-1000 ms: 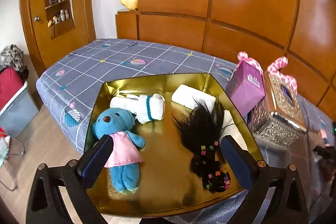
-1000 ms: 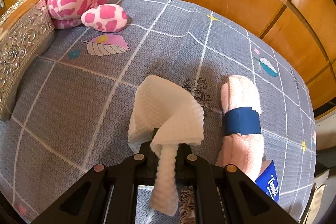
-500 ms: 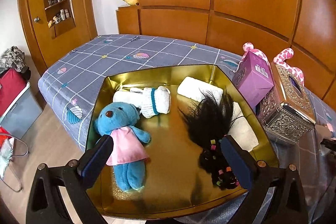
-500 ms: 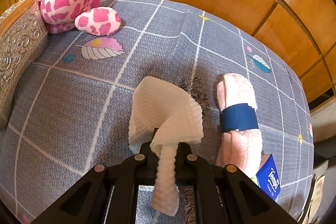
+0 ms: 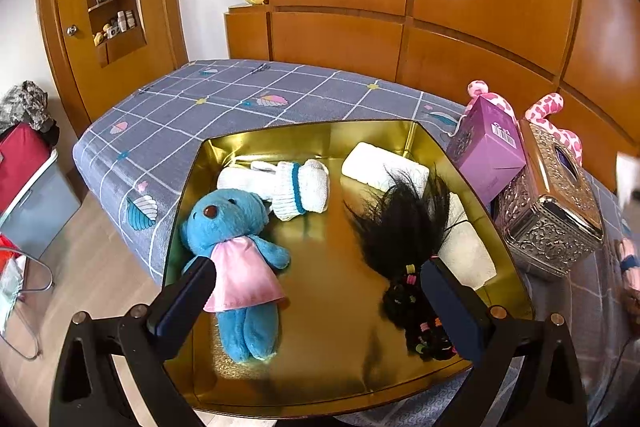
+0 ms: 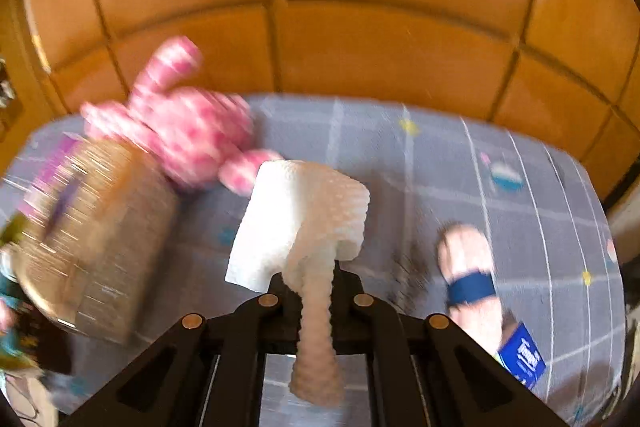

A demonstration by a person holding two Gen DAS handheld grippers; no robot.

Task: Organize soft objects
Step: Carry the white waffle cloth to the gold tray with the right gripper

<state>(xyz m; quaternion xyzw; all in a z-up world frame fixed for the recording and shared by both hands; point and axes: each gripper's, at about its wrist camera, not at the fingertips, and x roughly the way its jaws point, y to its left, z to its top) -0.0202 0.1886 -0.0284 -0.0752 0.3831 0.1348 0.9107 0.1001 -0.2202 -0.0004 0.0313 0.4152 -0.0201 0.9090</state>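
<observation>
- My left gripper [image 5: 316, 291] hangs over the gold tray [image 5: 304, 139] on the bed [image 5: 192, 107], jaws spread wide with nothing between them. Its fingers [image 5: 188, 297] frame the blue teddy [image 5: 236, 255] on one side and the black wig [image 5: 404, 227] on the other.
- The tray already carries the teddy, a rolled white sock [image 5: 296, 185], the wig and two white cloths [image 5: 380, 169], so free floor is mostly in the middle. I judge a careless drop could bury the wig or land on the rim.
- Just beside the tray stand a purple box [image 5: 486, 151] and a silver tissue box [image 5: 554, 195]. If the right side comes across low, I think it could clip them.
- My right gripper [image 6: 310, 273] is clamped shut on a white paper towel [image 6: 304, 211], which is clear of the bed; the pinch catches only a narrow twisted neck of it, with the rest flaring above and a tail below.
- That thin hold is my main worry: a fast swing could let the towel slip or tear. The right view is blurred.
- Left on the bed are the pink spotted plush [image 6: 180, 135] and a pink banded roll [image 6: 470, 275].
</observation>
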